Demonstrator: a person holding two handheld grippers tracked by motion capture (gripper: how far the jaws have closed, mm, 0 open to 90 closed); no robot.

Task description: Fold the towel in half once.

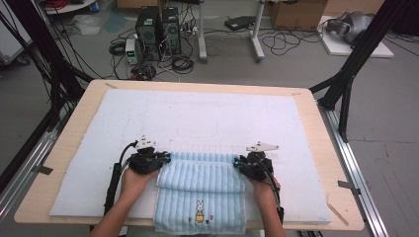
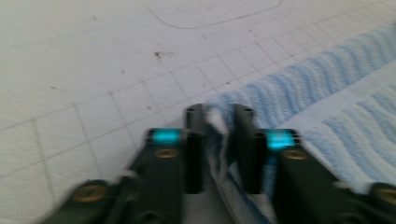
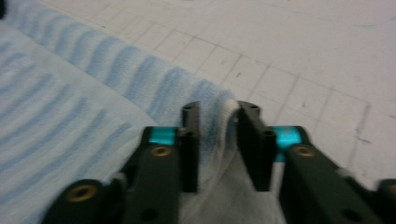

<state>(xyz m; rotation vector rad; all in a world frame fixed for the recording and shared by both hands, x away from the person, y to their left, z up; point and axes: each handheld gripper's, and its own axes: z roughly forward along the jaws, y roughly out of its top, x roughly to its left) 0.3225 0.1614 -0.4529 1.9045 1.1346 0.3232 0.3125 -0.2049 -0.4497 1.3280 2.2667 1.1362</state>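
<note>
Near the counter's front edge, the left hand-held gripper (image 1: pixel 165 158) and right hand-held gripper (image 1: pixel 237 161) each pinch a folded corner of the blue striped towel (image 1: pixel 200 197).

Light-blue striped terry towel (image 1: pixel 200 197), white ribbing between pale blue bands, small embroidered rabbit motif (image 1: pixel 199 214) near the front hem. Partly folded: far portion doubled back over the near portion, forming a thick rounded fold edge (image 1: pixel 201 158) across the far side. Near hem hanging slightly past the table's front edge. Both far corners (image 2: pixel 219 122) (image 3: pixel 223 108) bunched and lifted. Flat elsewhere, centred near the front.
</note>
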